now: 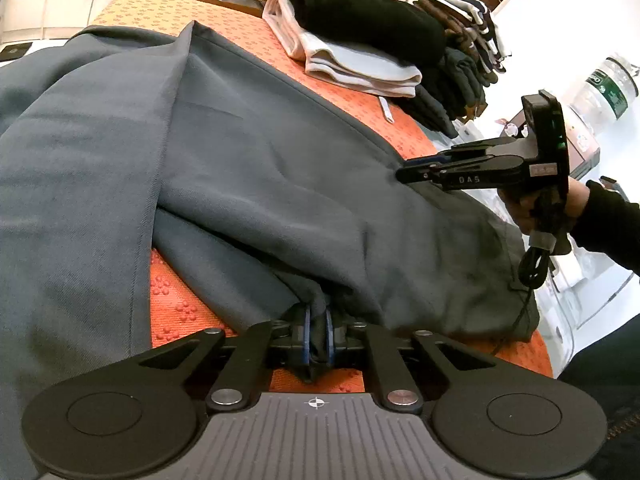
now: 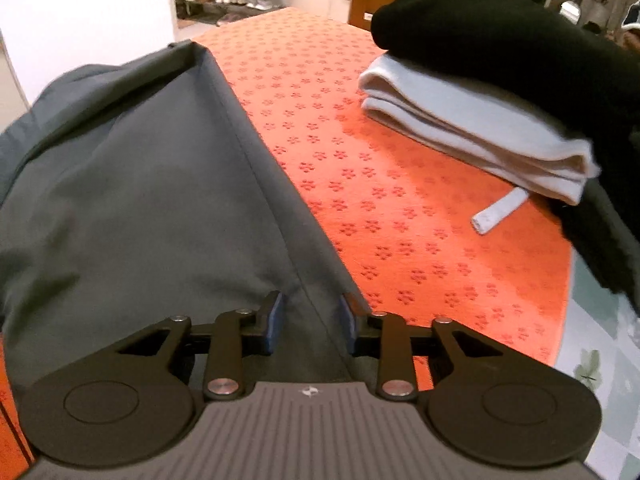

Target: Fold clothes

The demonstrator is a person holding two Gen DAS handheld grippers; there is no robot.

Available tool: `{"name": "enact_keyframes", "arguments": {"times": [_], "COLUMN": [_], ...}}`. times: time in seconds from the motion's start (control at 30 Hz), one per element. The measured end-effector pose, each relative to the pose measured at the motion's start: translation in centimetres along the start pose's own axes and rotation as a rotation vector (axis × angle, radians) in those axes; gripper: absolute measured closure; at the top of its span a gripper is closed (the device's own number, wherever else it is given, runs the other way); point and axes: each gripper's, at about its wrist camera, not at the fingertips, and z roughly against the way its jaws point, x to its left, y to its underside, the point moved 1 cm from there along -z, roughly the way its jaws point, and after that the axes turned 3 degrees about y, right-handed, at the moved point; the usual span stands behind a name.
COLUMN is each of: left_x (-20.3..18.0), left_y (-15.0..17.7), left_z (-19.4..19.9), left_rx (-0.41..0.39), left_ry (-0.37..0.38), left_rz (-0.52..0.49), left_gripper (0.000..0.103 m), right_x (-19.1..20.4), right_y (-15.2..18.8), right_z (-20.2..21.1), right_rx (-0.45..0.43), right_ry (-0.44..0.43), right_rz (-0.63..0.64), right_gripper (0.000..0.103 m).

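I have the left gripper [image 1: 318, 338] clenched on a bunched fold of the grey-blue trousers [image 1: 248, 168], which sprawl across the orange tablecloth [image 2: 400, 208] from the near edge toward the far left corner, one part doubled over another with a strip of cloth showing between. My right gripper [image 2: 312, 320] stands with its jaws apart, straddling the seamed edge of the trousers at the near right edge of the table without pinching it. A stack of folded clothes [image 1: 360, 52] sits along the far right edge. My worry is the left pinch: it holds a narrow gather, so a pull could slide the fabric out or drag the whole garment askew. If the right jaws close off the seam, they may catch only one layer and the fold would skew.
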Motion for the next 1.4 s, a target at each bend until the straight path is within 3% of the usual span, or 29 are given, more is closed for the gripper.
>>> {"name": "enact_keyframes", "arguments": {"times": [0.07, 0.2, 0.3, 0.47, 0.77, 0.97, 1.07, 1.17, 1.23, 1.33, 1.4], "left_x": [0.0, -0.2, -0.3, -0.3, -0.3, 0.1, -0.2, -0.9, -1.4, -2.0, -2.3], "left_y": [0.0, 0.0, 0.0, 0.0, 0.1, 0.1, 0.0, -0.1, 0.0, 0.2, 0.5], "left_z": [0.0, -0.2, -0.2, -0.1, 0.5, 1.5, 2.3, 3.8, 5.2, 7.0, 7.6], "left_rx": [-0.001, -0.001, 0.000, 0.000, 0.007, 0.001, -0.020, -0.055, -0.082, -0.107, -0.111], "left_ry": [-0.002, -0.009, -0.016, -0.029, -0.038, -0.005, -0.020, -0.052, -0.089, -0.199, -0.275], "left_rz": [0.001, -0.001, -0.005, 0.004, 0.013, 0.043, 0.027, 0.002, -0.017, -0.067, -0.109], "left_gripper": [0.092, 0.092, 0.093, 0.097, 0.097, 0.096, 0.094, 0.086, 0.070, 0.052, 0.049], "right_x": [-0.4, -0.3, -0.4, -1.7, -2.7, -3.0, -3.3, -2.8, -2.0, -0.3, 0.9], "right_y": [0.0, 0.1, 0.2, -0.3, -0.1, 0.2, 1.0, 2.4, 3.4, 4.7, 5.5], "right_z": [-0.2, -0.1, 0.6, 2.9, 2.1, 1.7, 3.8, 5.7, 7.0, 8.6, 9.5], "right_rx": [0.004, -0.009, -0.034, -0.110, -0.090, -0.076, -0.080, -0.066, -0.064, -0.061, -0.060], "right_ry": [-0.027, -0.053, -0.045, 0.019, 0.063, 0.080, 0.084, 0.079, 0.064, 0.038, 0.021], "right_rz": [-0.027, -0.007, -0.018, -0.043, -0.076, -0.109, -0.169, -0.208, -0.223, -0.247, -0.263], "right_gripper": [0.073, 0.094, 0.096, 0.097, 0.096, 0.085, 0.081, 0.077, 0.074, 0.072, 0.071]}}
